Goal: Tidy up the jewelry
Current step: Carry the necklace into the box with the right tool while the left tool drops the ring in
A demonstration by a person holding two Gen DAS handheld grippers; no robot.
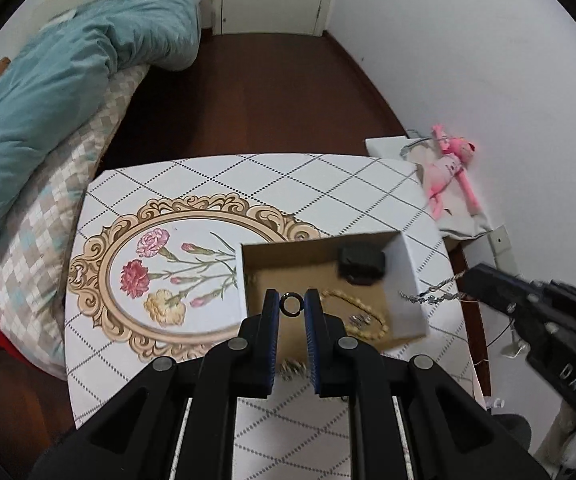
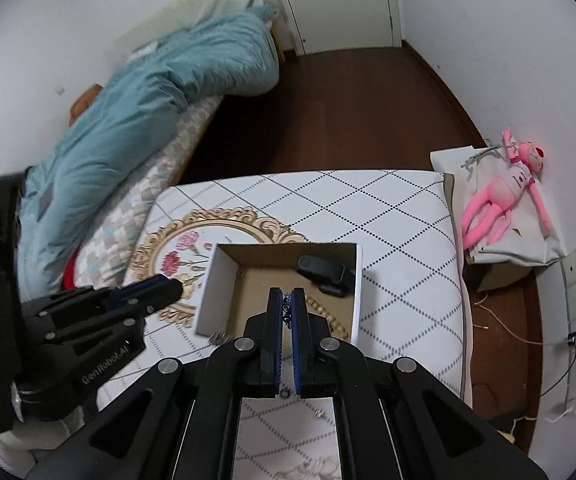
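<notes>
- Left gripper [image 1: 292, 305] fingers pinch a small dark ring [image 1: 291, 304] at the tips, above the box [image 1: 410, 280].
- Right gripper [image 2: 286, 304] fingers pressed nearly together on a silver chain [image 2: 287, 309]; links show in the slit between the blue pads.
- Left view: chain [image 1: 432, 295] hangs loose from the right gripper's tip [image 1: 472, 285], crossing the box's right wall.
- Box: open white cardboard, brown inside, on the table [image 1: 328, 184]. Holds a beaded gold necklace [image 1: 362, 308], a black case [image 1: 362, 262] and a small silver piece [image 1: 359, 320].
- Only the left view shows the ring; the right view shows the left gripper [image 2: 175, 285] side-on, left of the box, ring hidden.
- Right view alone shows tiny metal bits [image 2: 219, 337] on the table by the box's near corner.
</notes>
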